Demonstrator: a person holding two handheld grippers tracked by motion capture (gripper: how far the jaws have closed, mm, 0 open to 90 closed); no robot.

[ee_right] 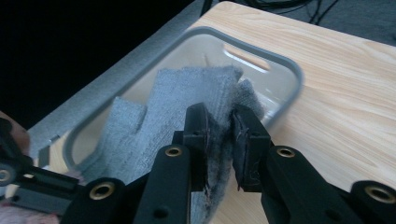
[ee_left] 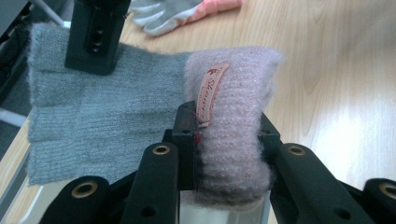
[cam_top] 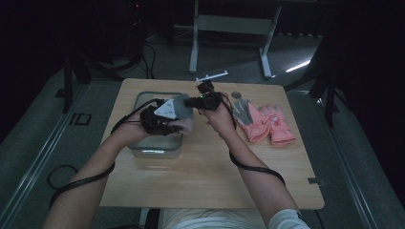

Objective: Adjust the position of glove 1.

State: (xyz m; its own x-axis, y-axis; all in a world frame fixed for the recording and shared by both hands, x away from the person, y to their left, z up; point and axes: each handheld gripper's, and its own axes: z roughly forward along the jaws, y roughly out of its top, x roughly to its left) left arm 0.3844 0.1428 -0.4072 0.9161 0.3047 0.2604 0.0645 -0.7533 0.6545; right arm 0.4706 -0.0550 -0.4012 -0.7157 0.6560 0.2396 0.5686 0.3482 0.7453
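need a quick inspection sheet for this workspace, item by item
surface: wooden table, bare at the near side
job's things: grey knit glove with a pink cuff, stretched between both grippers above a clear bin with a grey rim
clutter: pair of pink gloves lying at the table's right; small round grey thing near the far edge
grippers: left gripper shut on the pink cuff; right gripper shut on the grey finger end
cables: black cable trails from each gripper along the forearm
surroundings: dark room, grey floor, white frame legs beyond the table
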